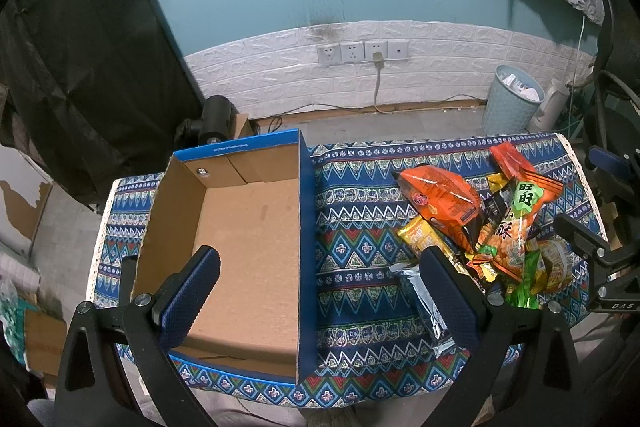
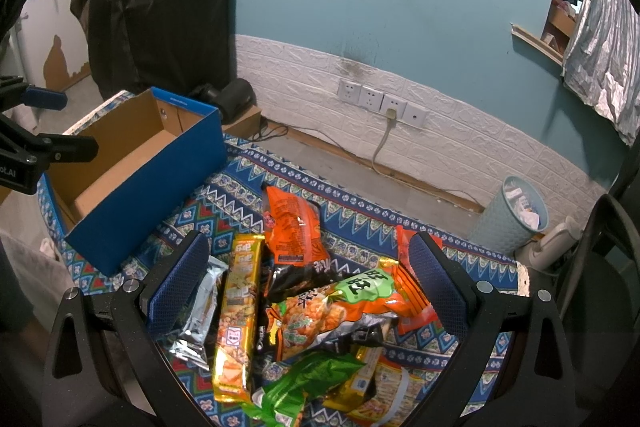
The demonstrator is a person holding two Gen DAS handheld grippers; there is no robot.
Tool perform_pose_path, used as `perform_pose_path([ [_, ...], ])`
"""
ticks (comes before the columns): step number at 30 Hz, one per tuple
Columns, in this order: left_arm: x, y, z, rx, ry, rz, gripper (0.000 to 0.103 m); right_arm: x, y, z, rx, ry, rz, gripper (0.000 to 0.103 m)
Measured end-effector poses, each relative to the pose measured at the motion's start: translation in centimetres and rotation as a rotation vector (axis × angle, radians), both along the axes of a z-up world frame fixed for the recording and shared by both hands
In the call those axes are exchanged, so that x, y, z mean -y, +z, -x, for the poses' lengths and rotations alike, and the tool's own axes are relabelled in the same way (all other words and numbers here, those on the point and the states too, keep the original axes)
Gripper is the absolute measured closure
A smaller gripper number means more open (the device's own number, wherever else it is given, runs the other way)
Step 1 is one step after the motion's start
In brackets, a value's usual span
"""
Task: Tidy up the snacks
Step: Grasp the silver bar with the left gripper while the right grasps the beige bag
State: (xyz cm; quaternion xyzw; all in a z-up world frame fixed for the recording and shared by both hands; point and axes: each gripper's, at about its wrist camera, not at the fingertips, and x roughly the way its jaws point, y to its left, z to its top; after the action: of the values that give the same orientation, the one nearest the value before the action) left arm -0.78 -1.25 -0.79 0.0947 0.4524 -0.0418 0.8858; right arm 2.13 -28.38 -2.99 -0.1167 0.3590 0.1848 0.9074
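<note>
An open cardboard box [image 1: 244, 227] with blue outer walls, nothing inside it, stands on the left of the patterned tablecloth [image 1: 356, 227]. A heap of snack packets [image 1: 496, 227] lies to its right: an orange bag [image 1: 444, 203], a green-labelled bag [image 1: 516, 223], a yellow packet [image 1: 420, 235] and a silver packet [image 1: 428, 303]. My left gripper [image 1: 320, 291] hangs open above the box's right wall. My right gripper [image 2: 308, 283] is open over the heap, straddling the yellow packet [image 2: 236, 315], the orange bag [image 2: 292, 227] and the green-labelled bag [image 2: 340, 303]. The box [image 2: 152, 171] sits to its left.
A pale blue waste bin [image 1: 512, 103] and a white kettle [image 1: 552, 107] stand on the floor beyond the table's far right corner. A black lamp [image 1: 216, 119] sits behind the box. A dark chair [image 2: 608, 287] is at the right. The wall carries sockets [image 1: 362, 51] with a cable.
</note>
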Motion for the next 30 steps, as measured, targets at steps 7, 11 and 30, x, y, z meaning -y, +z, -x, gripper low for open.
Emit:
perform_pose_path([
  [7,0.1,-0.3,0.3,-0.004,0.000,0.001,0.002,0.1,-0.1,0.0,-0.003,0.003,0.009,0.005],
  [11,0.2,-0.3,0.3,-0.007,-0.001,0.001,0.002,0.1,0.0,0.1,-0.003,0.004,0.013,0.005],
  [30,2.4,-4.9,-1.8,-0.208,-0.011,0.069,0.002,4.2,-1.5,-1.0,-0.067,-0.113,0.063,0.005],
])
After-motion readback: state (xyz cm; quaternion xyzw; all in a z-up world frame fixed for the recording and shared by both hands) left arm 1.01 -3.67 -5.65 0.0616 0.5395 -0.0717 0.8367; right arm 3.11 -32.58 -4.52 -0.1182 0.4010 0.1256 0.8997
